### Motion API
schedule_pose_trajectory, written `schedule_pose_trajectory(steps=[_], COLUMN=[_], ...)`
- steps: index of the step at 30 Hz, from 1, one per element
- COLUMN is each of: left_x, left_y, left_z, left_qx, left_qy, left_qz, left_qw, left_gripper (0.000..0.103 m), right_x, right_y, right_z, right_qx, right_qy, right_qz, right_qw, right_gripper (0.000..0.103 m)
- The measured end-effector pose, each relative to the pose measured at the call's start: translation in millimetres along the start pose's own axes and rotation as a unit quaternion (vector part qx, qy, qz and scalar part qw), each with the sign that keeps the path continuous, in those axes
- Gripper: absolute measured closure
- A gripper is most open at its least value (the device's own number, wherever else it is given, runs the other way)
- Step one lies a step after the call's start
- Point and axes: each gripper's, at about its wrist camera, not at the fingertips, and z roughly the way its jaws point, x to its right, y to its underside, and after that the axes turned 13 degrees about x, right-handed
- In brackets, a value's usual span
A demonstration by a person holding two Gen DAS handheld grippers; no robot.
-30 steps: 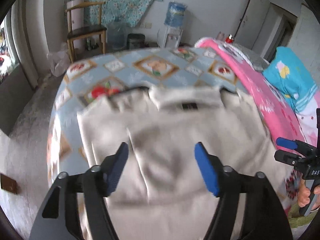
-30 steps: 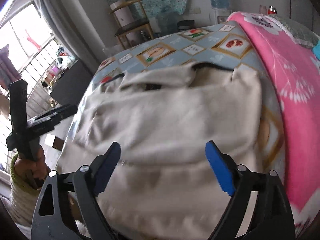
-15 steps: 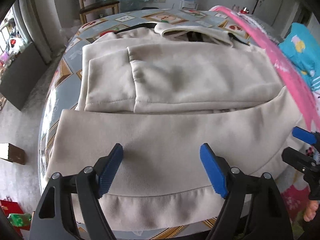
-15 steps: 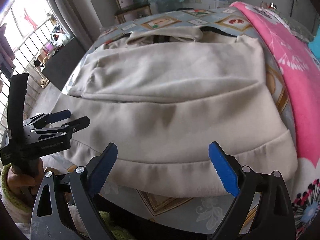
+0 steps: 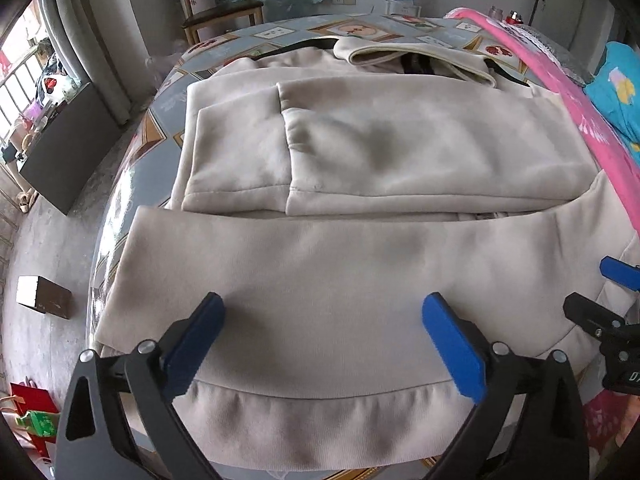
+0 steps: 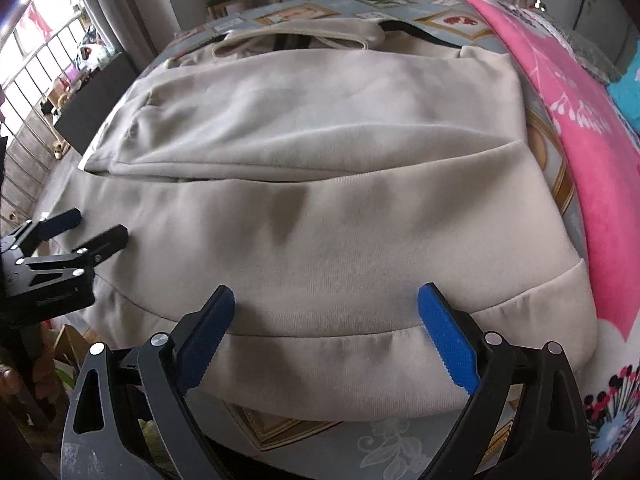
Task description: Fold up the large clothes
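Right now I am looking down over a beige sweatshirt (image 5: 360, 272) spread flat on a bed with a blue patterned sheet (image 5: 168, 108). Starting at the left of my left wrist view, a small brown box (image 5: 44, 298) sits on the grey floor beside the bed, and a wooden chair (image 5: 218, 8) stands back against the wall.

My left gripper (image 5: 322, 344) has its jaws wide apart — they have just been opening — and the garment's lower body lies under the gap, with the blue pads (image 5: 454, 350) not pressing on the cloth. Nothing is held.

Further up the bed, both sleeves are folded across the chest: one cuff (image 5: 236, 144) lies at the left, and the other sleeve overlaps it and runs to the right. The collar (image 5: 416, 58) lies at the far end, with dark lining showing inside it. The ribbed hem (image 5: 320, 428) is nearest me, at the bed's near edge.

In the right wrist view, my right gripper (image 6: 326, 338) also hangs with its jaws apart over the hem band, gripping nothing. The left gripper shows at that view's left edge, over the garment's side.

At the right, a pink blanket (image 6: 576, 128) runs along the bed just beside the sweatshirt — whether they touch I cannot tell. Beyond it lies a turquoise cloth (image 5: 618, 84).
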Motion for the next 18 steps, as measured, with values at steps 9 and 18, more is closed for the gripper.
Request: schedule_pose_trajectory(steps=[9, 18], left_x=[0.1, 0.4], left_y=[-0.6, -0.9], left_z=[0.7, 1.1], left_qx=[-0.005, -0.003], left_qy=[0.001, 0.002], left_qz=[0.0, 0.001], left_qw=[1.0, 1.0], left_gripper=[0.005, 0.005], right_x=[-4.0, -12.7], right_y=[-10.2, -8.9], right_z=[-10.5, 15.8], right_qx=[0.019, 0.008], right_qy=[0.005, 0.023], right_qz=[-0.003, -0.021], right_qw=[1.0, 0.999], right_gripper=[0.011, 0.007])
